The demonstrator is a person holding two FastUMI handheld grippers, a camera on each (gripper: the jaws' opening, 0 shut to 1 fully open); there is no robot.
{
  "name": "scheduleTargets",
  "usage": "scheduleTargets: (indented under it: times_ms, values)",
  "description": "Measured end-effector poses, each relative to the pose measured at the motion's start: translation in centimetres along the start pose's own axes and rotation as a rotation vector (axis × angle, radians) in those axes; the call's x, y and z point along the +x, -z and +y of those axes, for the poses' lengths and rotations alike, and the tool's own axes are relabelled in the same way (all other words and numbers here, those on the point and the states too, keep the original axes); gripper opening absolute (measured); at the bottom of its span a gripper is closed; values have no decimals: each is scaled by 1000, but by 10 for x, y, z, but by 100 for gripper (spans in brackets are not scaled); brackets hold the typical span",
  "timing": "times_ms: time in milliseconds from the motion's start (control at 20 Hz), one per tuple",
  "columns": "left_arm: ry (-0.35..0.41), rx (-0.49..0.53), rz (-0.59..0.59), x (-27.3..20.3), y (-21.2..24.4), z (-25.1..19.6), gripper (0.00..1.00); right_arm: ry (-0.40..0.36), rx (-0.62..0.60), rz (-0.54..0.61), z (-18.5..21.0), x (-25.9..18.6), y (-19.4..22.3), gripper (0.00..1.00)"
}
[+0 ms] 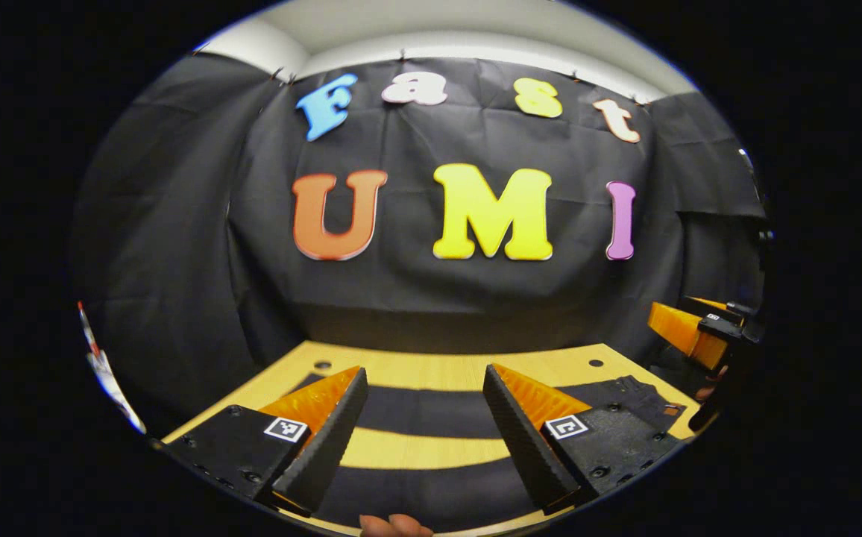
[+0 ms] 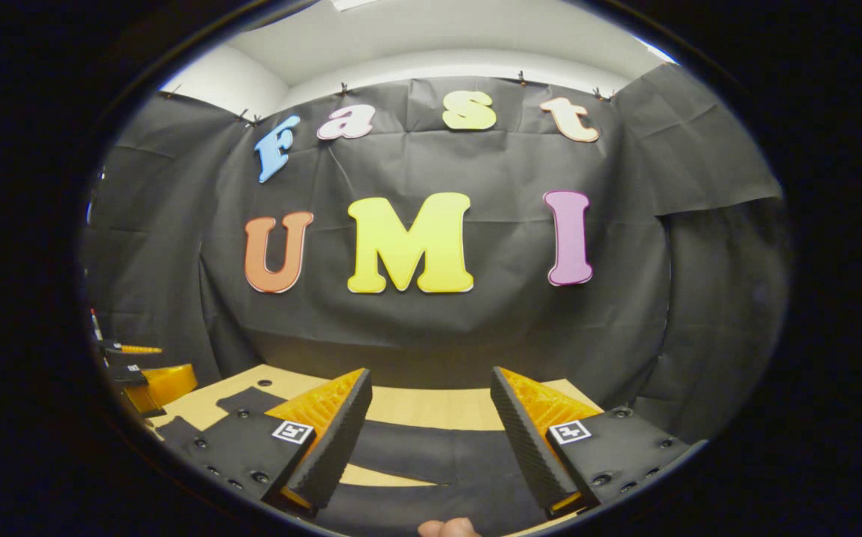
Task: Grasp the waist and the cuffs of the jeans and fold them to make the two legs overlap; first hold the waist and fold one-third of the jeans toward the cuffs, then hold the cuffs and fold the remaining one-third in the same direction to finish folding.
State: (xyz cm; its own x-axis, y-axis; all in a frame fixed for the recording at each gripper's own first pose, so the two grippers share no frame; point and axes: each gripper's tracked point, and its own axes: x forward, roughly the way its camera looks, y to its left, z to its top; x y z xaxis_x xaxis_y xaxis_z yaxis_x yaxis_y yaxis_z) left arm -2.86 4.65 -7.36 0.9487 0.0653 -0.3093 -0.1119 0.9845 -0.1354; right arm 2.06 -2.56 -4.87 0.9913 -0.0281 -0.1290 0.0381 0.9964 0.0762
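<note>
where fingers (image 1: 330,440) block them, jeans (image 1: 423,412) lie partly hidden.

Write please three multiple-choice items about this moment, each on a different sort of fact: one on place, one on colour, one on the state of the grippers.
1. Where do the jeans lie?
A. spread on the wooden table
B. hanging on the wall
C. on the floor

2. What colour are the jeans?
A. white
B. red
C. dark, near black

3. How does the left gripper stand?
A. shut on the jeans
B. open, holding nothing
C. shut on a cup

Key: 1 A, the dark legs stretch across the light tabletop in both views. 2 C, the cloth reads dark against the pale wood. 3 B, its fingers are wide apart above the jeans with table and cloth seen between them; the right gripper stands open the same way.
</note>
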Motion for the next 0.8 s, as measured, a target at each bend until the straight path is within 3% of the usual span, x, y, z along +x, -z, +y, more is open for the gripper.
scheduleTargets:
  times_ms: [350,550,650,800]
  values:
    - [-260,-573,287,-48,109,124,99,-20,15,45,6,5,14,99]
    - [-384,-938,435,-86,175,164,99,-40,-2,58,15,6,19,99]
    - [-432,-1043,465,-96,190,176,99,-43,-11,62,18,7,20,99]
    - [-447,-1098,496,-93,201,187,99,-40,-17,68,21,9,21,99]
